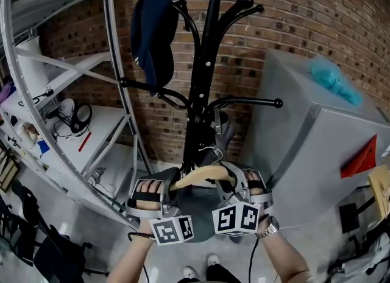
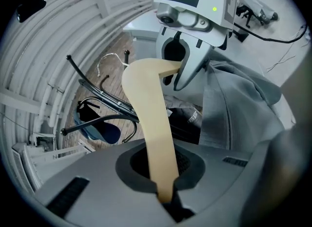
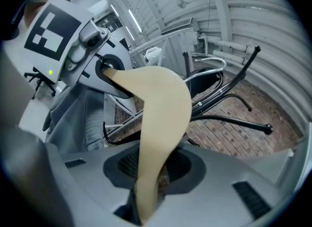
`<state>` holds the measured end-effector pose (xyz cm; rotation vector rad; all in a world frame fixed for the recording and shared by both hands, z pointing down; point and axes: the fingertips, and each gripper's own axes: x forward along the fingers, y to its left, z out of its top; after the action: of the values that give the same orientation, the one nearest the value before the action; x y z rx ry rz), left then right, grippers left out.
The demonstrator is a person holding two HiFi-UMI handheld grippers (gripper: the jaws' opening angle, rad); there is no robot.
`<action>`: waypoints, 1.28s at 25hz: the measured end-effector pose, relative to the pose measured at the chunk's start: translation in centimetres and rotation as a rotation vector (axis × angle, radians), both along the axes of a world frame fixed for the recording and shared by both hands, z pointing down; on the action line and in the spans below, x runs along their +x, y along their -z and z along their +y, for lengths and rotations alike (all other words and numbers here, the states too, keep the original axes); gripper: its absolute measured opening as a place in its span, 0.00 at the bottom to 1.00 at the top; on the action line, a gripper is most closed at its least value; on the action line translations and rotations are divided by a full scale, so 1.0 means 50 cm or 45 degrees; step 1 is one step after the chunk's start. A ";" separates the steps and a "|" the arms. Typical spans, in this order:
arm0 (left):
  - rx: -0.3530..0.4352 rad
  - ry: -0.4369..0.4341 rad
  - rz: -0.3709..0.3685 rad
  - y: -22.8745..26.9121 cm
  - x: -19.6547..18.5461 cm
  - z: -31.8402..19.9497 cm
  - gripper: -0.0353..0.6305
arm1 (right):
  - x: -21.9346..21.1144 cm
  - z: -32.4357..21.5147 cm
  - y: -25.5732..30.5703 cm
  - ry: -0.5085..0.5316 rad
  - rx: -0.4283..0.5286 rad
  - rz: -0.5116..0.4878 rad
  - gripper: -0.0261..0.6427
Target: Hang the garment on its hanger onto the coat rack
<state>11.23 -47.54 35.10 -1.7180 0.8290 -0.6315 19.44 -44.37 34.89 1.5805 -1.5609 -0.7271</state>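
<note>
Head view, from the left: a white metal shelving frame [image 1: 116,62] stands against the brick wall [image 1: 292,14], and beside it a dark blue cap [image 1: 152,32] hangs from an upper arm of the black coat rack [image 1: 204,93].

Below the rack I hold the wooden hanger [image 1: 204,175] level between both hands, with the grey garment [image 1: 195,206] draped on it and hanging down in front of me. My left gripper [image 1: 170,187] is clamped on the hanger's left end; in the left gripper view the jaws are pressed together on the pale wood. My right gripper [image 1: 234,184] is clamped on the right end in the same way, its jaws closed onto the wood in the right gripper view.

The hanger's metal hook [image 1: 213,151] rises close to the rack's pole, under the lower arm that points right. I cannot tell whether it touches the rack. The garment is off the rack, carried on the hanger in my two grippers.

Further right stands a grey cabinet [image 1: 304,142] with a crumpled teal thing [image 1: 332,78] on top and a red triangle [image 1: 362,157] on its side.
</note>
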 end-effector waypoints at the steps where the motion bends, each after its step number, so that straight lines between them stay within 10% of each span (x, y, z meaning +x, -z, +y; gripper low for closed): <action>1: -0.005 0.008 -0.002 -0.004 0.005 -0.011 0.06 | 0.006 -0.012 -0.004 0.006 -0.004 -0.001 0.19; 32: -0.182 0.186 -0.095 -0.164 0.051 -0.215 0.06 | 0.057 -0.236 -0.151 0.155 -0.145 0.034 0.19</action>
<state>13.80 -58.29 43.30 -1.7607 0.8801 -0.8669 22.27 -56.16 42.45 1.3976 -1.6602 -0.7087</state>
